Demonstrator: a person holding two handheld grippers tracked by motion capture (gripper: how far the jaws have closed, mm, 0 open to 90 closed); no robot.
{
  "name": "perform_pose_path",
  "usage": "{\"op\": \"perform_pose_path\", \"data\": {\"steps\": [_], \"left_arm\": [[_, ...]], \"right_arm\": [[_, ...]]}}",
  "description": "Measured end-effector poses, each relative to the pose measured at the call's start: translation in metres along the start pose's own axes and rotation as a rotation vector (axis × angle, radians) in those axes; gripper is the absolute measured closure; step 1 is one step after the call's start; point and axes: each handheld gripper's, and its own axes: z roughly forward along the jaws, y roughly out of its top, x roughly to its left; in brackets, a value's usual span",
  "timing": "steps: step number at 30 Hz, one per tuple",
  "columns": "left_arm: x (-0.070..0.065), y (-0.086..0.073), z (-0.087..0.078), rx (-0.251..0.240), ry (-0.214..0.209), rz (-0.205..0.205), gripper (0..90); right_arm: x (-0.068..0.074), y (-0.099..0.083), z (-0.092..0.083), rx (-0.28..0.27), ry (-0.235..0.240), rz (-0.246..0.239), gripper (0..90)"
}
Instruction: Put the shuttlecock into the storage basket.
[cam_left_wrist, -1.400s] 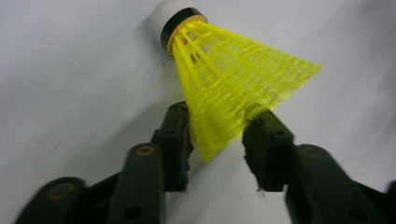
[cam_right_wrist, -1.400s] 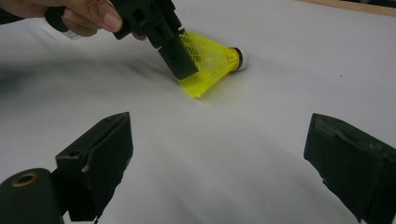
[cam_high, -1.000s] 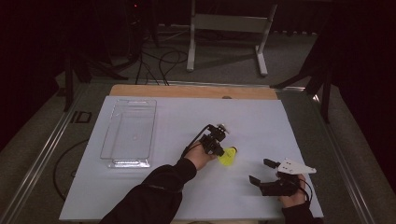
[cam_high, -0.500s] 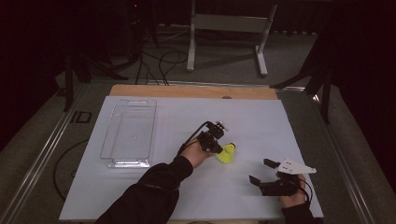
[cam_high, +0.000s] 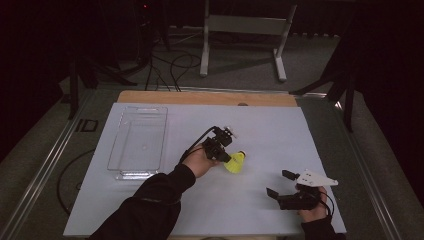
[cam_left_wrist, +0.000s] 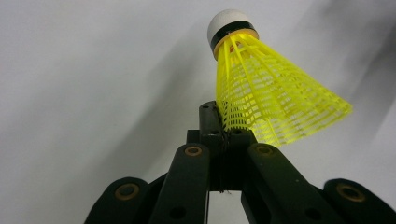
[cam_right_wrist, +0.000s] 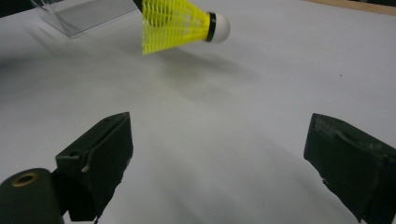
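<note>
A yellow shuttlecock (cam_high: 236, 162) is seen just right of the centre of the high view, held at the tips of the left gripper (cam_high: 225, 156), whose jaws are closed tightly on the edge of its mesh skirt. In the left gripper view the shuttlecock (cam_left_wrist: 266, 95) rises from the clamped tips in the lower middle toward the upper right, with its white cork and black band at the top and the skirt flared to the right; the left gripper (cam_left_wrist: 223, 135) is shown pinching the skirt's rim. In the right gripper view the shuttlecock (cam_right_wrist: 180, 23) is seen at the top centre, lifted above the white table sheet (cam_right_wrist: 210, 121), with a faint shadow cast beneath it and its cork pointed to the right. The right gripper (cam_high: 279, 186) is placed in the lower right of the high view, well apart from the shuttlecock, with its jaws spread wide and nothing held between them. A clear plastic tray (cam_high: 139, 141) is set left of centre on the sheet.
</note>
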Motion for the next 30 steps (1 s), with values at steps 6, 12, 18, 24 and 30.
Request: {"op": "perform_pose_path", "data": {"steps": [6, 12, 18, 24, 30], "left_arm": [[0.004, -0.003, -0.018, -0.021, 0.005, 0.0, 90.0], [0.008, -0.008, -0.031, -0.024, 0.014, 0.001, 90.0], [0.014, -0.015, -0.045, -0.046, 0.025, -0.022, 90.0], [0.02, -0.021, -0.056, -0.044, 0.037, -0.016, 90.0], [0.024, -0.028, -0.064, -0.05, 0.047, -0.02, 90.0]], "right_arm": [[0.0, 0.0, 0.001, 0.001, 0.0, 0.001, 8.4], [0.0, 0.0, 0.001, 0.004, -0.001, 0.002, 8.4], [0.0, 0.0, 0.002, 0.009, -0.002, 0.0, 8.4], [0.0, 0.0, 0.001, 0.004, -0.008, 0.002, 8.4], [0.001, 0.001, 0.0, 0.003, -0.012, -0.003, 8.4]]}}
